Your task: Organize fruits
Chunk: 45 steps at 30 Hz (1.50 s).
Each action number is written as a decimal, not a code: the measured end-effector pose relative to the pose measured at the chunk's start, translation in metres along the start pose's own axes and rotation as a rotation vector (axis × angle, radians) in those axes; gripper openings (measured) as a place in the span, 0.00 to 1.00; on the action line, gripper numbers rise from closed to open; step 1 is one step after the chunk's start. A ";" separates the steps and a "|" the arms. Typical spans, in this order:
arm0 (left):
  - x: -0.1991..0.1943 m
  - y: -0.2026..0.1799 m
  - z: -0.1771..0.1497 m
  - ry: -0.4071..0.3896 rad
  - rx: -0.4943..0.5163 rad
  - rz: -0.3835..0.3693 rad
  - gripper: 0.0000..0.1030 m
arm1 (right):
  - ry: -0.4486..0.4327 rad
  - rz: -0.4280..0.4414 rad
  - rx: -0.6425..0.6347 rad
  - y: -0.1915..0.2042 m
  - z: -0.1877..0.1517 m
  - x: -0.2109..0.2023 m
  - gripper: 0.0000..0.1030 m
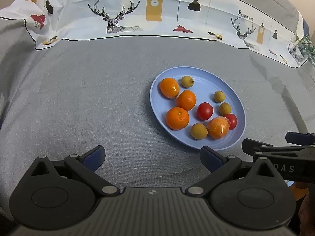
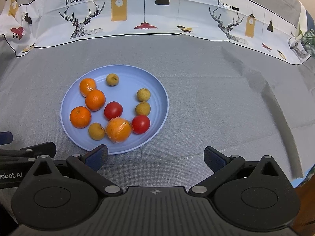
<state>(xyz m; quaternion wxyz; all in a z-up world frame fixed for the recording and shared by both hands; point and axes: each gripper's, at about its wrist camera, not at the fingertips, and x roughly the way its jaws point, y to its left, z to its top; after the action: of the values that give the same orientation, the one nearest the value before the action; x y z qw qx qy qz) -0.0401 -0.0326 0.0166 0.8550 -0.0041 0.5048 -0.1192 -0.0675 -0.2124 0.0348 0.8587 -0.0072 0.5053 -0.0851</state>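
Nearest the left wrist camera, the left gripper (image 1: 152, 157) hangs low over the grey cloth (image 1: 78, 108) with its jaws spread wide and nothing between them; its right fingertip sits just at the near rim of the blue plate (image 1: 198, 72). The right gripper (image 2: 156, 158) is likewise spread wide and empty, its left fingertip just at the plate's near rim, and it shows at the right edge of the left view as a dark arm beside the plate.

All the fruit lies on the plate, which rests on the cloth between the two grippers. At the near edge sits a plastic-wrapped orange (image 2: 119, 129), touching a red tomato (image 2: 140, 124) on its right and a small yellow-brown fruit (image 2: 96, 131) on its left. A bare orange (image 2: 80, 117) lies at the left side. Further in are a second tomato (image 2: 113, 110) and another small yellow-brown fruit (image 2: 143, 108), with a third one (image 2: 143, 95) just behind it. Two more oranges (image 2: 95, 100) touch each other at the back left, the rear one wrapped (image 2: 87, 86). A fourth small fruit (image 2: 112, 79) sits alone at the far side.

Beyond the plate, a white printed cloth (image 2: 157, 17) with deer and lamps stands along the back.
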 end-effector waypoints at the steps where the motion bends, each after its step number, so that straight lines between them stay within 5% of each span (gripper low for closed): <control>1: 0.000 0.000 0.000 -0.002 0.002 0.001 0.99 | 0.000 0.000 0.001 0.000 0.000 0.000 0.99; 40: 0.003 -0.005 0.012 -0.037 0.016 -0.027 1.00 | 0.010 0.022 0.055 -0.018 0.009 0.007 0.99; 45: -0.001 -0.005 0.015 -0.063 0.019 -0.040 1.00 | -0.052 0.031 0.074 -0.031 0.021 0.006 0.99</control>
<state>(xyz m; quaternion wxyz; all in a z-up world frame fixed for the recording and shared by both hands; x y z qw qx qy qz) -0.0284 -0.0386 0.0250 0.8679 -0.0100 0.4763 -0.1410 -0.0507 -0.2459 0.0434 0.8724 0.0302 0.4794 -0.0904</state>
